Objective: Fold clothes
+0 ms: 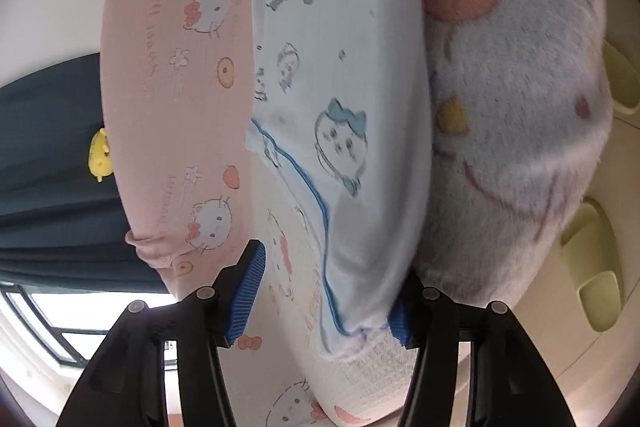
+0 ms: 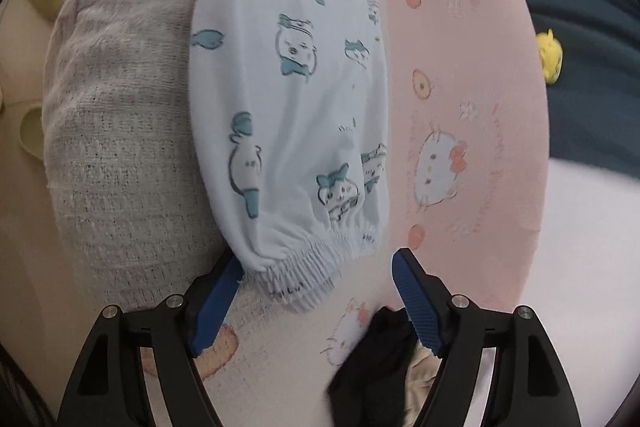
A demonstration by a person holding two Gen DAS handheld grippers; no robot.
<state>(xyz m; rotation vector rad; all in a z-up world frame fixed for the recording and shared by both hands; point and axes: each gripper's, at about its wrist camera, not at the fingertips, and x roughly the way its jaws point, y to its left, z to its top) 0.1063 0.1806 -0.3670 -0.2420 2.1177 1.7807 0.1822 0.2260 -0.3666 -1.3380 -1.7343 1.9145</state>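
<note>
Both claws stand wide, gripping nothing: the right claw (image 2: pixel 316 301) should nip the pale-blue cartoon-print garment's (image 2: pixel 288 99) elastic cuff just ahead squarely; the left claw (image 1: pixel 326 301) takes the blue-piped hem.

The pink cat-print sheet (image 1: pixel 160 75) carries faint pink lettering beside the cats. It is too blurred to read.

Blue garment (image 2: pixel 288 115) before both tongs, bare sheet (image 2: pixel 472 155) beside.
</note>
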